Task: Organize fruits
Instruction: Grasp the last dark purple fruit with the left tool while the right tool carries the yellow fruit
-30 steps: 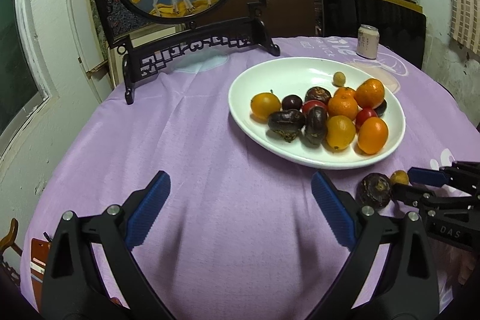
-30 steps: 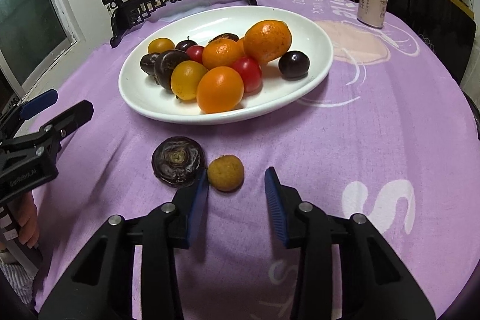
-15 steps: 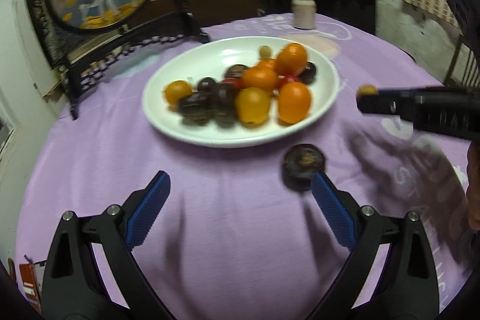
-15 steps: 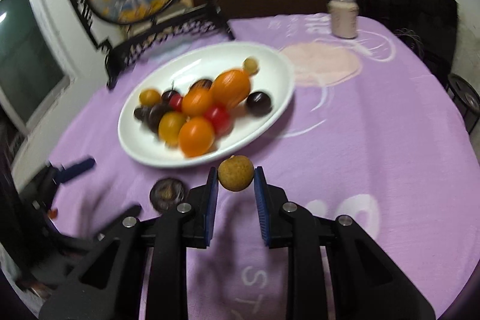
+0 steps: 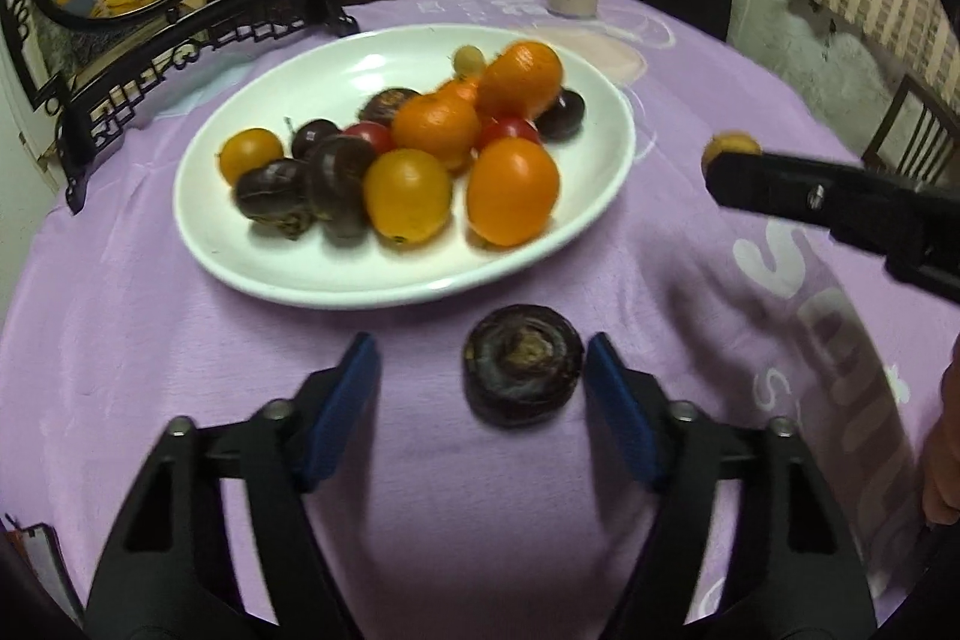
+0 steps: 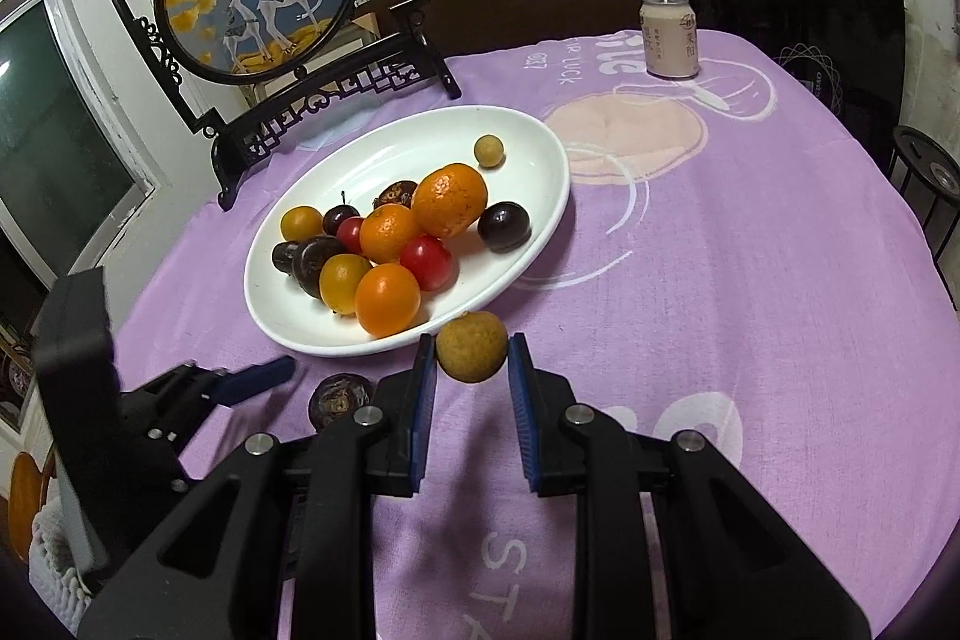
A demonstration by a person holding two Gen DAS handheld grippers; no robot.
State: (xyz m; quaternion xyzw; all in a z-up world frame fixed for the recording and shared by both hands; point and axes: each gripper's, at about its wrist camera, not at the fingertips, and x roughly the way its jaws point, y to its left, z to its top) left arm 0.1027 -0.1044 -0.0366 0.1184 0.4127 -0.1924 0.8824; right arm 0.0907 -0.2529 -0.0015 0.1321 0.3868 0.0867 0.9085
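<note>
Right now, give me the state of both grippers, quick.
Left gripper: open, jaws just closing around the dark fruit, not gripping it.
Right gripper: shut on the small tan fruit, lifted.

Both wrist views look steeply down over their own jaws, close to the purple cloth; both share the plate (right view from higher).

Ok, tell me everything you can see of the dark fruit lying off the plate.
The dark fruit is round, squat, purple-black and wrinkled, with a brownish dried centre facing up. It lies on the purple cloth just in front of the white plate, apart from it. The left gripper brackets it, jaws closing; the right blue pad looks about touching, the left pad stands clear.
</note>
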